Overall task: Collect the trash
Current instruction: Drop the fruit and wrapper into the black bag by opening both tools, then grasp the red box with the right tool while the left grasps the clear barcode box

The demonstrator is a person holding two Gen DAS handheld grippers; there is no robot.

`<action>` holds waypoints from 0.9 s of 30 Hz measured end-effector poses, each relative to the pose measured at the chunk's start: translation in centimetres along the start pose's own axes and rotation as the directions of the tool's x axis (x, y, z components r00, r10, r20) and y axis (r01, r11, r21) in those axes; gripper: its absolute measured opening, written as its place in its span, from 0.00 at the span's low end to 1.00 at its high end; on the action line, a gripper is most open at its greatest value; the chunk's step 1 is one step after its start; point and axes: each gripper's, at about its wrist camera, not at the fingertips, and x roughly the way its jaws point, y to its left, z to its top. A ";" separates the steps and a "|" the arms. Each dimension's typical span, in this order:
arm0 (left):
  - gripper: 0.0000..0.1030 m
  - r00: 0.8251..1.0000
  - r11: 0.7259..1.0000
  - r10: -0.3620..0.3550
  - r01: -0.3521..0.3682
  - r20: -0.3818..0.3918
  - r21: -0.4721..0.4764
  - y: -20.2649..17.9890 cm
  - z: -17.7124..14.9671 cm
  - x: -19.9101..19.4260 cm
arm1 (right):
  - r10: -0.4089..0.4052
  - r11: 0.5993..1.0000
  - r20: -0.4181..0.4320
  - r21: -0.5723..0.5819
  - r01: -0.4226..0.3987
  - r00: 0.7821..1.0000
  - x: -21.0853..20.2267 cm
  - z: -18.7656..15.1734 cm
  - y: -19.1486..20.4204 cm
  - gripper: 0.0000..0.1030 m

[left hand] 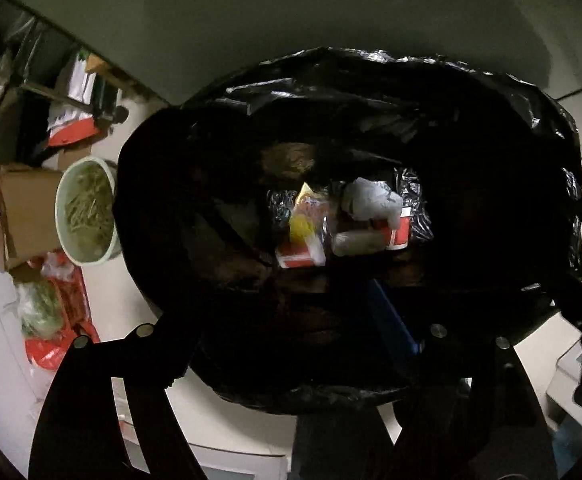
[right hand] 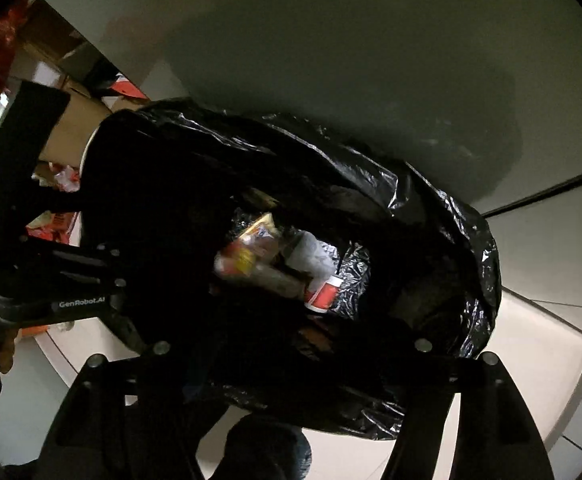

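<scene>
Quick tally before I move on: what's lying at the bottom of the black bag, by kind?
Red-and-white paper cup: 1
Crumpled white paper: 1
Yellow wrapper: 1
Red-and-white flat packet: 1
Brownish tube-like piece: 1
Total: 5 that I can make out; the rest of the black bag is too dark to tell.

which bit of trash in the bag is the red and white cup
The cup lying on its side at the right edge of the pile, beside the crumpled white paper; the other pieces are flat wrappers.
</scene>
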 end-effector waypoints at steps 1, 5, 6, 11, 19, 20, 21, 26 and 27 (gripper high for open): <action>0.74 1.000 1.000 -0.006 0.006 0.009 0.000 0.1 -0.1 -0.5 | 0.001 1.000 0.006 0.007 -0.001 1.000 -0.4 0.1 -0.2 0.66; 0.74 0.999 1.000 -0.007 0.006 0.040 0.024 0.2 -0.1 -2.8 | 0.021 0.999 0.057 0.036 -0.023 0.998 -3.9 0.4 -0.7 0.66; 0.74 0.999 1.000 -0.008 0.006 0.053 0.027 0.3 -0.1 -4.0 | 0.027 0.999 0.070 0.040 -0.030 0.997 -4.9 0.5 -0.8 0.66; 0.74 0.989 0.997 -0.040 0.030 0.145 0.074 0.3 -1.0 -11.9 | 0.073 0.997 0.180 0.023 -0.079 0.981 -14.5 0.6 -0.4 0.67; 0.88 0.908 0.982 -0.165 0.113 0.385 0.154 1.0 -4.7 -31.2 | 0.131 0.991 0.485 -0.056 -0.119 0.865 -34.2 0.2 1.7 0.89; 0.88 0.872 0.983 -0.156 0.091 0.464 0.160 0.9 -5.2 -34.3 | 0.121 0.993 0.537 -0.061 -0.105 0.835 -36.2 0.2 1.8 0.93; 0.88 0.852 0.984 -0.150 0.079 0.502 0.160 0.7 -5.1 -35.8 | 0.102 0.995 0.602 -0.064 -0.079 0.792 -38.6 0.7 2.0 0.94; 0.88 0.747 0.991 -0.111 0.033 0.656 0.130 0.2 -3.2 -41.4 | -0.086 0.992 0.768 0.006 0.127 0.634 -43.6 6.0 0.5 0.95; 0.88 0.738 0.991 -0.115 0.041 0.665 0.126 0.2 -2.6 -41.9 | -0.128 0.985 0.779 0.028 0.171 0.613 -43.5 7.4 0.0 0.95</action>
